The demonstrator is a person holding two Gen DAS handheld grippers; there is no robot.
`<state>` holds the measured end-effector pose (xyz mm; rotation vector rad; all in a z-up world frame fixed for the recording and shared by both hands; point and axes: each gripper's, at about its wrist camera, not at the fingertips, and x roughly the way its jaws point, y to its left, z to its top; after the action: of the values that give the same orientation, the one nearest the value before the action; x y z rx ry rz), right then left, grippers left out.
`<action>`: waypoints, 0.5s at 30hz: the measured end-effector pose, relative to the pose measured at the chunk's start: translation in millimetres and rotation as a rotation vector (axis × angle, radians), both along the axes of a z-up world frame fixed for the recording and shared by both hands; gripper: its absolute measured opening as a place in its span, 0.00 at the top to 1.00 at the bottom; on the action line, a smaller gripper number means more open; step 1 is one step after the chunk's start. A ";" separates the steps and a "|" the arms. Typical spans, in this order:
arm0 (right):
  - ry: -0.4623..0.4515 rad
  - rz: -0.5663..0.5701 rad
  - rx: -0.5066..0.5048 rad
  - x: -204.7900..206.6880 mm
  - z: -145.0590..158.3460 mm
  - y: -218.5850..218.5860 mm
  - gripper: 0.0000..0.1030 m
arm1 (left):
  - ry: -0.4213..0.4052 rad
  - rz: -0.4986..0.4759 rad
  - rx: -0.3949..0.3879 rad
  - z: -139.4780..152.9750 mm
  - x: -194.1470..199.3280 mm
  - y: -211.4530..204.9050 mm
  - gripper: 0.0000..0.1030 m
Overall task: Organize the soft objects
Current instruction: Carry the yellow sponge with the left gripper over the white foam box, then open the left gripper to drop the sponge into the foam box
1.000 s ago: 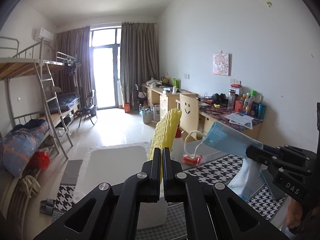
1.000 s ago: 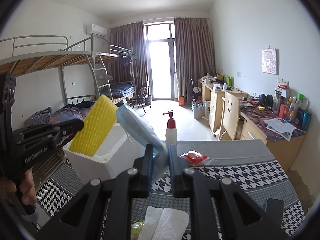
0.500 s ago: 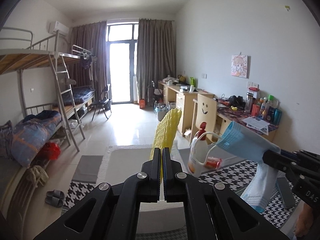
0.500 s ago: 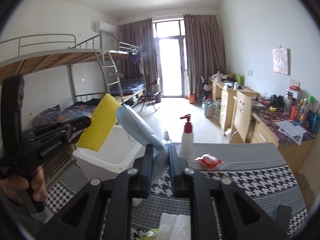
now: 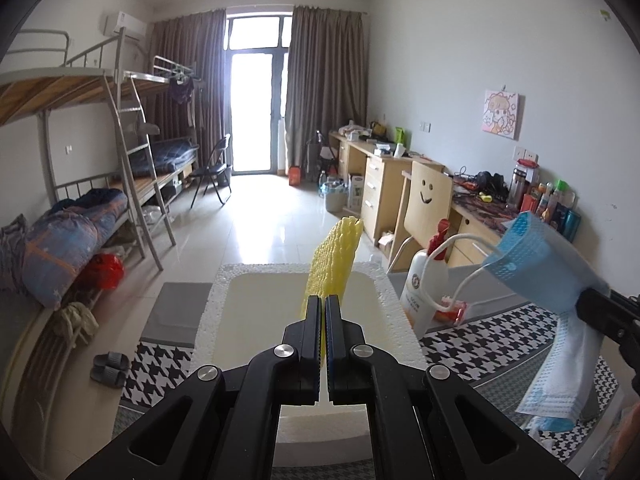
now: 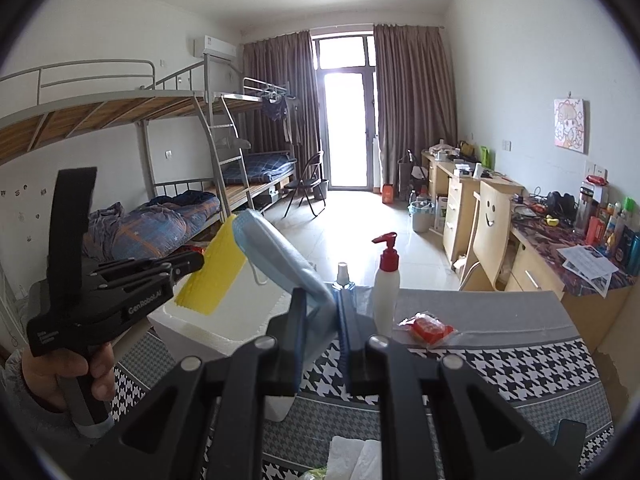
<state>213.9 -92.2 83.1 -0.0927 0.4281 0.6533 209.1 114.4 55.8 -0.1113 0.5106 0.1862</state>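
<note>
My left gripper [image 5: 323,305] is shut on a yellow foam net sheet [image 5: 332,264] that stands upright over the open white foam box [image 5: 212,304]. In the right wrist view the same sheet [image 6: 214,276] hangs from the left gripper [image 6: 197,261] above the box's rim [image 6: 208,330], with a hand [image 6: 60,368] on the handle. My right gripper [image 6: 322,300] is shut on a stack of blue face masks [image 6: 280,248], held up just right of the box. From the left wrist view, the masks [image 5: 548,256] and their white ear loop stick out of the right gripper [image 5: 596,304].
A white pump bottle with a red top [image 6: 386,292], a small spray bottle [image 6: 342,276] and a red packet [image 6: 428,328] stand on the houndstooth tablecloth [image 6: 500,368]. White tissues [image 6: 352,456] lie at the near edge. Bunk beds are left, desks right.
My left gripper has carried the yellow sheet forward and down, so it now sits over the foam box. The right gripper with the masks has shifted a little sideways beside the box.
</note>
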 end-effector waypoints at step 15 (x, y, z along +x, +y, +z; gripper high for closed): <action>-0.012 -0.021 -0.025 0.9 4.5 8.8 0.82 | 0.000 0.095 0.024 -6.6 -1.8 14.4 0.14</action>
<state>214.8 -83.3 87.6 -0.1160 0.4257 0.6267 207.3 128.8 49.2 -0.1125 0.5034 0.2848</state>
